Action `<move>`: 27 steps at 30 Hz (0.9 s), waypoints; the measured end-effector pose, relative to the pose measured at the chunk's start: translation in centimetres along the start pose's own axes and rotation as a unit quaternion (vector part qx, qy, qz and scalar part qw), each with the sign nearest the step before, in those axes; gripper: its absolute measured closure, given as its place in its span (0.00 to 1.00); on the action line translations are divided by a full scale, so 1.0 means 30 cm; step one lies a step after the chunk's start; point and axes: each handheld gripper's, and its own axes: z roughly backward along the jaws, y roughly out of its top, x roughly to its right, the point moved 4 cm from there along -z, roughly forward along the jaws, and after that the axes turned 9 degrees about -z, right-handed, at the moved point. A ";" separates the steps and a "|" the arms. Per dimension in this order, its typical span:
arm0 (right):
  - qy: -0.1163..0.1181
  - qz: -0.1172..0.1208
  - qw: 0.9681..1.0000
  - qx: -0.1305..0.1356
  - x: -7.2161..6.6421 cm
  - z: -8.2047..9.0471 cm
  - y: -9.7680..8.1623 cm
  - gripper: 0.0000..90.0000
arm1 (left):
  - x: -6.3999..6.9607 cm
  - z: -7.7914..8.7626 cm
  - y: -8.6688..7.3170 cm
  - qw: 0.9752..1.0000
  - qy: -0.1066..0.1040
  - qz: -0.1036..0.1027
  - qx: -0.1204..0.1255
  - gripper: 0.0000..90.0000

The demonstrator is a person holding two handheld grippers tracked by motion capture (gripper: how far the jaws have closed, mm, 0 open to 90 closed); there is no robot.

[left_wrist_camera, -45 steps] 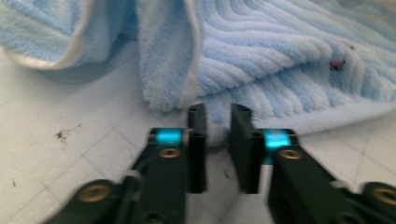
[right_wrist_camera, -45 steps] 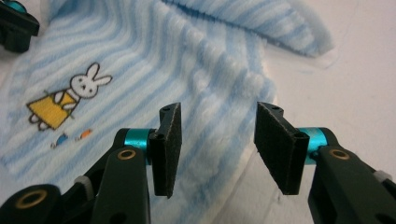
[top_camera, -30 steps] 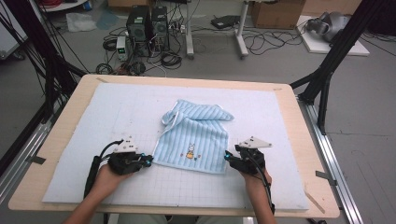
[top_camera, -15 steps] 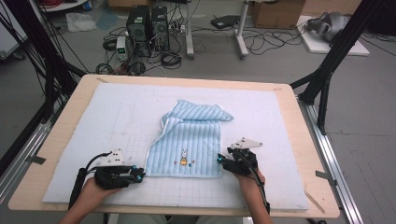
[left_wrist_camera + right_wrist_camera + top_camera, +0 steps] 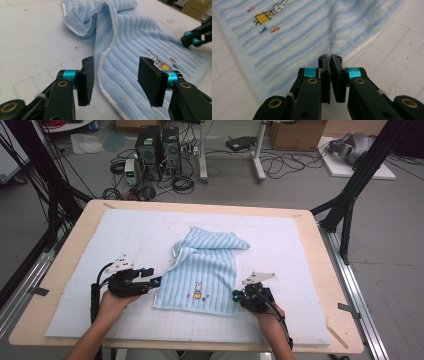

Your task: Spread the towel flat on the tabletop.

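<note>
White mat (image 5: 100,250), one towel (image 5: 205,270)

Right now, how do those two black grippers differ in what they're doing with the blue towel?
The left gripper has its jaws apart, having just been opening, and straddles the towel edge without pinching it. The right gripper has its jaws closed, pinching a fold near the towel's corner. Both sit low at the towel's near end, on opposite sides.

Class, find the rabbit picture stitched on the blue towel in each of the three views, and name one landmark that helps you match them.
High view: rabbit picture low on the towel, between the grippers.
Left gripper view: rabbit picture right of centre, above the right jaw.
Right gripper view: rabbit picture upper left.
Shared landmark: the towel's white edge, beside the picture.
</note>
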 end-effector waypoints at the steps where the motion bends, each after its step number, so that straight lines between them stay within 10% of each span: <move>1: 0.004 0.009 1.000 -0.003 -0.004 0.011 -0.011 0.96 | 0.004 -0.017 0.005 1.000 -0.001 0.001 -0.002 0.52; 6: 0.027 0.027 0.999 -0.016 -0.026 0.061 -0.059 0.94 | 0.016 -0.103 0.011 0.999 0.004 -0.018 -0.027 0.47; 12: 0.021 -0.016 0.999 0.023 0.006 0.082 -0.050 0.71 | 0.027 -0.202 0.003 0.995 0.020 -0.058 -0.081 0.49; 18: 0.002 -0.036 0.998 0.046 0.032 0.081 -0.046 0.60 | 0.026 -0.204 -0.002 0.992 0.031 -0.078 -0.099 0.88; 27: -0.010 -0.047 0.996 0.076 0.032 0.061 -0.022 0.56 | 0.029 -0.091 -0.060 0.996 -0.029 -0.021 -0.081 0.97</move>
